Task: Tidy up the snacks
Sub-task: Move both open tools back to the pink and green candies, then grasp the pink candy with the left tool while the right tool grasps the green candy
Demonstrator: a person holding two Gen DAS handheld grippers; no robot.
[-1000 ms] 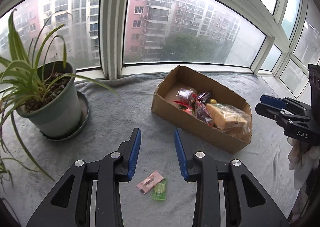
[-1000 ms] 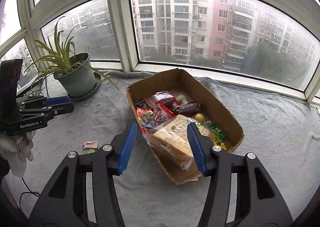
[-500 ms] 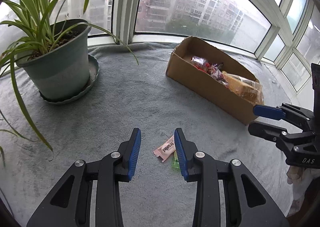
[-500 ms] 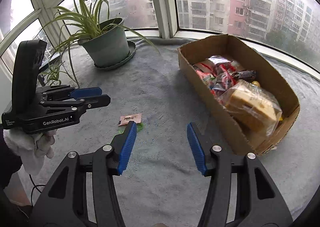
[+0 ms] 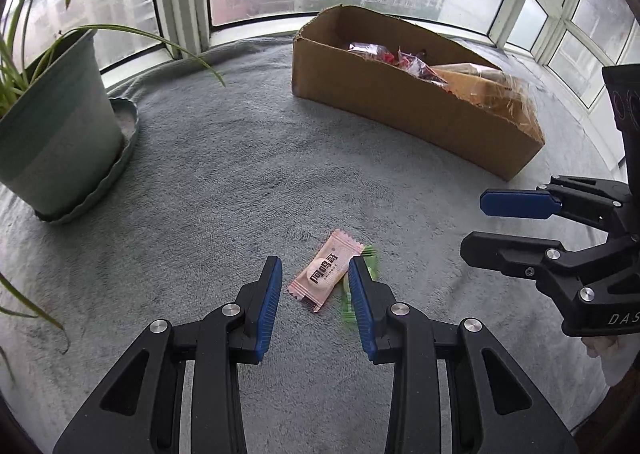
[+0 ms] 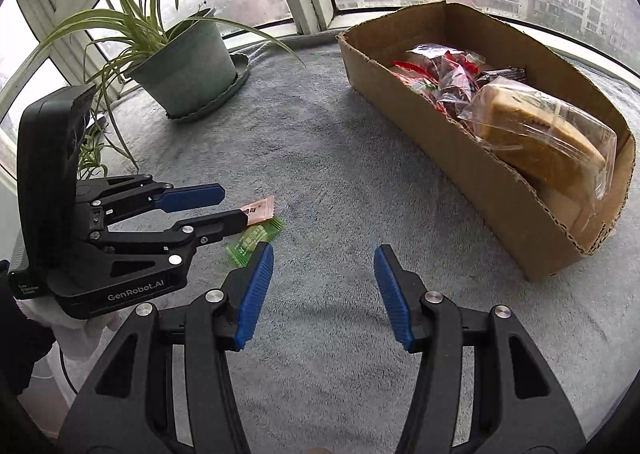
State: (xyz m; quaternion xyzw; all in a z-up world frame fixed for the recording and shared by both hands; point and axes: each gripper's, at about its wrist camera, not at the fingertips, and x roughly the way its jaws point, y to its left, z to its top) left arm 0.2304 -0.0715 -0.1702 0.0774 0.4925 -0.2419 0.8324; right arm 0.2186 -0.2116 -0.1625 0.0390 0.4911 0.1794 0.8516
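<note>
A pink snack packet point(image 5: 326, 276) lies on the grey blanket, a green packet point(image 5: 362, 274) beside it, partly behind my left finger. My left gripper point(image 5: 314, 294) is open, low over the blanket, its jaws on either side of the pink packet's near end. In the right wrist view the left gripper point(image 6: 228, 209) hovers over the pink packet point(image 6: 260, 209) and green packet point(image 6: 254, 238). My right gripper point(image 6: 324, 290) is open and empty, to the right of the packets. A cardboard box point(image 6: 460, 149) holds several wrapped snacks and a bagged bread point(image 6: 536, 133).
A potted spider plant in a green pot point(image 5: 52, 133) on a saucer stands at the left, also in the right wrist view point(image 6: 188, 65). The box point(image 5: 408, 109) sits at the back right by the windows. Grey blanket point(image 6: 332, 157) lies between packets and box.
Both grippers have moved down and left from the box toward the two loose packets. My left gripper now straddles the pink packet; both stay open.
</note>
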